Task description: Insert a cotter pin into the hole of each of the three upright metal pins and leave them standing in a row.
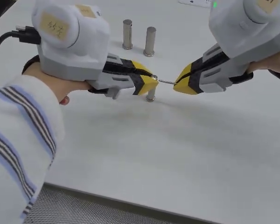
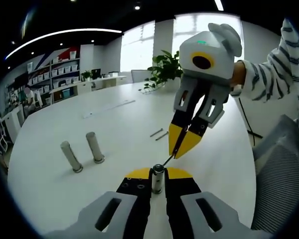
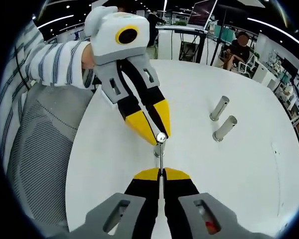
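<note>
While my left gripper (image 1: pixel 149 84) clamps the short upright polished steel pin (image 1: pixel 150 96) standing near the middle of the white table (image 1: pixel 177 154), my right gripper (image 1: pixel 179 85) pinches a thin wire cotter pin (image 1: pixel 166 82) with its tip at that pin's head. I judge this first insertion not yet seated. Two matching steel pins (image 1: pixel 127 34) stand behind, apparently unfitted, and spare cotter pins (image 2: pixel 158 133) lie beyond. The clamped pin is a smooth, shiny cylinder.
</note>
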Tool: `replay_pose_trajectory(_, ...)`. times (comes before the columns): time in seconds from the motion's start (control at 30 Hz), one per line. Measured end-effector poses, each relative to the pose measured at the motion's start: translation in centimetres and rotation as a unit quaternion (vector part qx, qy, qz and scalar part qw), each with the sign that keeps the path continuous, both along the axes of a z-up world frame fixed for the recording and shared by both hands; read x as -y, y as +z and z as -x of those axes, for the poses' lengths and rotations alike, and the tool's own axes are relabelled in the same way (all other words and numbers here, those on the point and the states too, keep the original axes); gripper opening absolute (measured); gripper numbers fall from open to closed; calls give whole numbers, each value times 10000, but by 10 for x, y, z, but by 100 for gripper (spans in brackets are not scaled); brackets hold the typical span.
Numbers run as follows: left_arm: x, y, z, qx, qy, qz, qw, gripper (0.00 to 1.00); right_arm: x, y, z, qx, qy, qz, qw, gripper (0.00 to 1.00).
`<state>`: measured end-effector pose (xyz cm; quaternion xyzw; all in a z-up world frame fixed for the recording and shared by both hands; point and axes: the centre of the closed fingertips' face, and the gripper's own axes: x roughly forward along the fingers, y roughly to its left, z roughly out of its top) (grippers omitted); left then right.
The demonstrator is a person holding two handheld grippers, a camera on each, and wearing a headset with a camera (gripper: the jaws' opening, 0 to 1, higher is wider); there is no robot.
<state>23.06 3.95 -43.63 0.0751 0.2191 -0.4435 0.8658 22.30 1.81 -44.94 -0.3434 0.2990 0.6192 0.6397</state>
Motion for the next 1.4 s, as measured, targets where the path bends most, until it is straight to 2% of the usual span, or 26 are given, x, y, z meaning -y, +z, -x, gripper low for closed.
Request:
replay_pose_trajectory(0.3, 6, 2, 2, 19, -53, 6, 10000, 5, -8, 0, -2, 11, 50, -19, 10000, 0)
replay_pose_trajectory(0.57, 6, 3, 3, -26, 27, 136, 9999, 6, -18, -1, -1, 35, 102, -125, 9999, 0)
replay_pose_trajectory(0.63, 6, 3, 2, -30, 30, 113, 9999, 6, -18, -2, -3, 123, 175, -99, 9997, 0)
replay_pose_trajectory(0.77, 6, 2, 2, -53, 18, 126, 9999, 6, -18, -2, -3, 114, 163, -141, 9997, 0)
replay_pose_trajectory(1.03, 3, 0, 0, -76, 5, 131, 9999, 6, -18, -2, -3, 294, 412, -121, 9986, 0)
replay_pose_trajectory(1.13, 2, 0, 0, -210, 47, 225, 9995, 6, -22, 0, -3, 274, 392, -250, 9985, 2)
replay_pose_trajectory(1.2, 3, 1, 0, -166, 49, 184, 9997, 6, -22, 0, -2, 266, 394, -268, 9985, 9)
replay_pose_trajectory(1.27, 1, 0, -1, -183, 43, 193, 9996, 5, -17, -2, -5, 362, 406, -164, 9984, 9)
replay_pose_trajectory(1.4, 2, 0, 0, -155, 15, 166, 9997, 5, -11, -4, -8, 345, 368, -132, 9986, 7)
